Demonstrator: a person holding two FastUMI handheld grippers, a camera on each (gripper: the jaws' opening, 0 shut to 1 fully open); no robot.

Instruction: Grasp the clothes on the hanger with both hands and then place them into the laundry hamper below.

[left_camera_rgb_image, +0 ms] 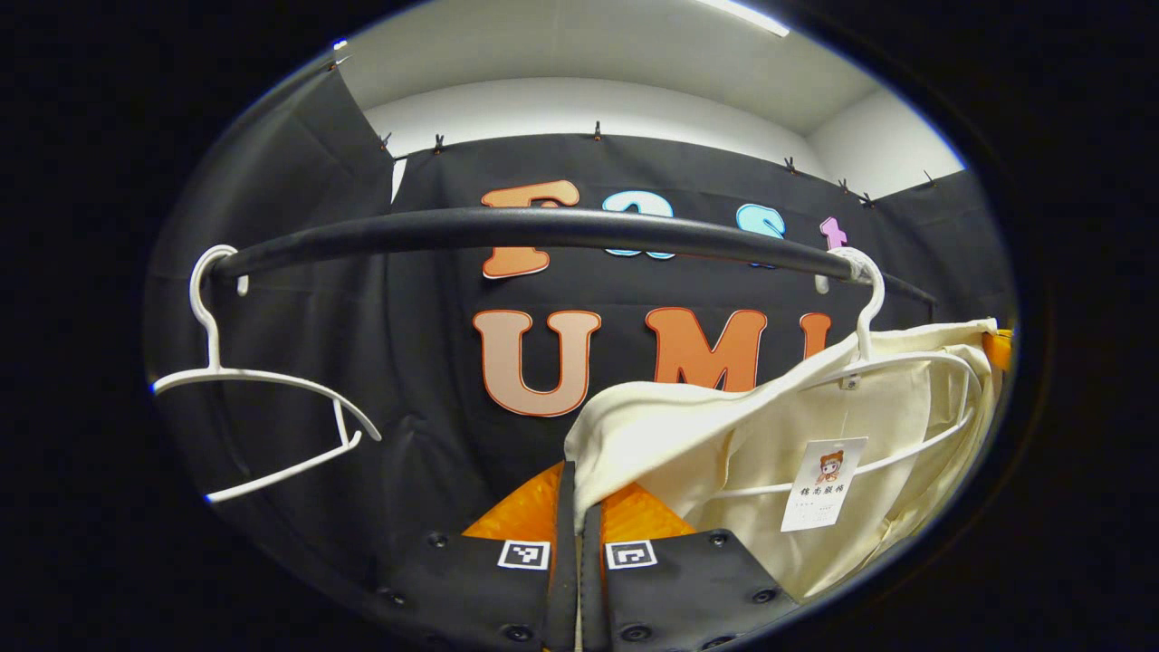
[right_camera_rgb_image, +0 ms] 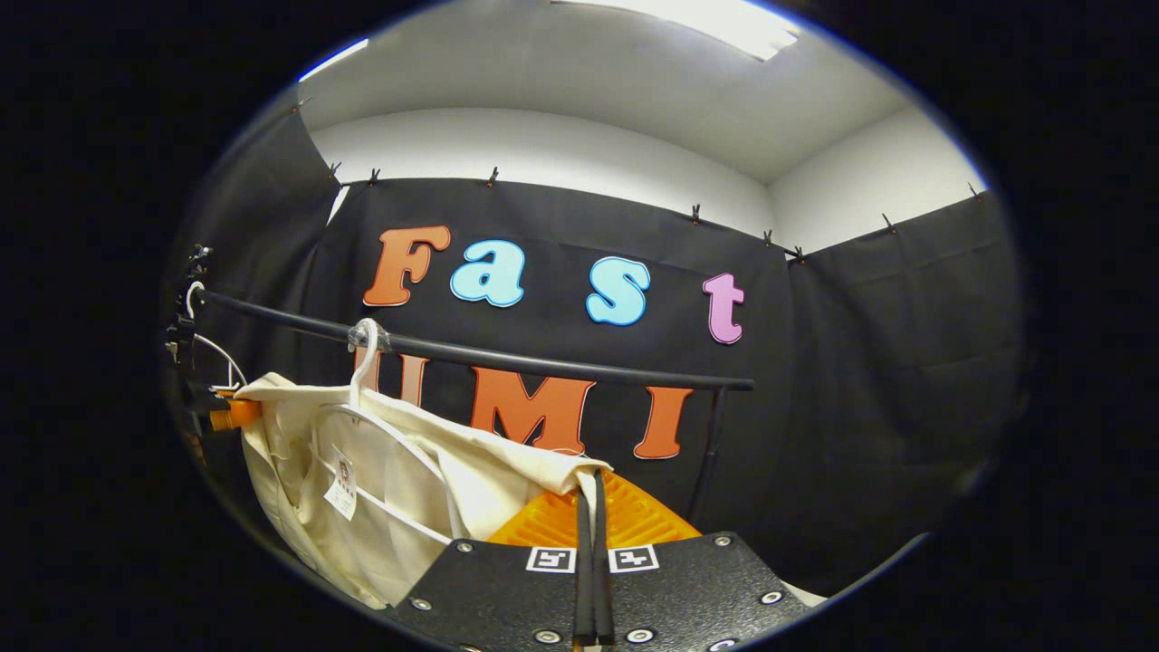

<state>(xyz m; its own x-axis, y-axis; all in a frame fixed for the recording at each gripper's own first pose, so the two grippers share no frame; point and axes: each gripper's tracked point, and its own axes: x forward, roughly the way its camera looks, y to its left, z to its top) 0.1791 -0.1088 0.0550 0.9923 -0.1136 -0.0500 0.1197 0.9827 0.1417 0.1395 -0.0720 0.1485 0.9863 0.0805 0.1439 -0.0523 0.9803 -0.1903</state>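
Note:
A cream garment (left_camera_rgb_image: pixel 724 435) hangs on a white hanger (left_camera_rgb_image: pixel 869 308) from the black rail (left_camera_rgb_image: pixel 543 225), with a paper tag (left_camera_rgb_image: pixel 824 484) at its neck. My left gripper (left_camera_rgb_image: pixel 579 475) is shut on the garment's near shoulder edge, the cloth pinched between its fingers. In the right gripper view the same garment (right_camera_rgb_image: pixel 407 480) hangs from its hanger (right_camera_rgb_image: pixel 367 349) on the rail (right_camera_rgb_image: pixel 507 360). My right gripper (right_camera_rgb_image: pixel 590 480) is shut on the opposite shoulder corner. The left gripper (right_camera_rgb_image: pixel 226 417) shows far off at the garment's other end.
An empty white hanger (left_camera_rgb_image: pixel 263 385) hangs at the rail's left end; it also appears as a hanger (right_camera_rgb_image: pixel 217 353) beyond the garment. The rail's upright post (right_camera_rgb_image: pixel 711 444) stands at its right end. Black cloth walls close in behind and beside the rail.

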